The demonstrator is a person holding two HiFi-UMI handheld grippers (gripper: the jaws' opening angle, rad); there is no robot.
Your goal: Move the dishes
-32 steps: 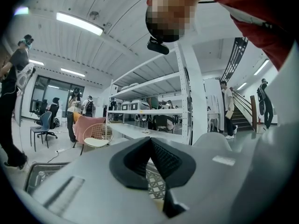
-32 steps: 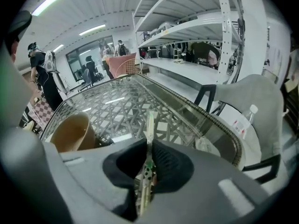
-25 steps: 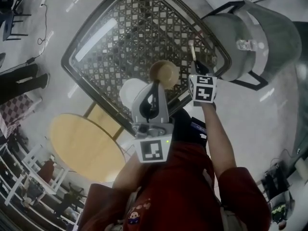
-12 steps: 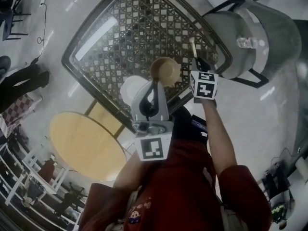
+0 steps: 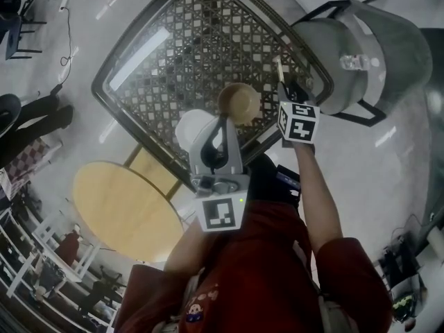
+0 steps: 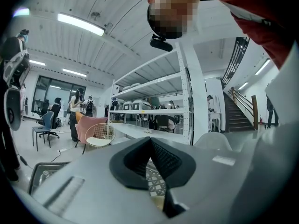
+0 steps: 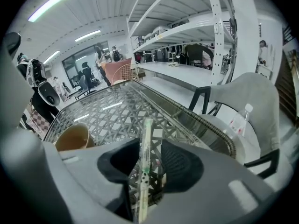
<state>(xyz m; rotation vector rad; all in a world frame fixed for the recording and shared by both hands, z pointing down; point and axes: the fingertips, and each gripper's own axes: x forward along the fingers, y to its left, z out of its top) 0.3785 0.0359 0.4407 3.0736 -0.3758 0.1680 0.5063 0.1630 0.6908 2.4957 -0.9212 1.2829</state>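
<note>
Right gripper (image 7: 149, 149): the jaws pinch wrapped chopsticks (image 7: 145, 157) lengthwise, with the far end pointing out over the desk's (image 5: 180, 47) right edge. Your right forearm is stretched forward and the marker cube faces up.
Left gripper (image 6: 150, 143): the jaws are pressed together with nothing seen between them, and it is tilted upward above the near corner.
White plate (image 5: 187, 129): lies at the near corner, partly under the left gripper.
Wooden bowl (image 5: 239, 103): stands upright just beyond the plate.
Step, as judged: you have the chopsticks in hand but not yet placed. Next you need a free spot, a level descent, then release.
</note>
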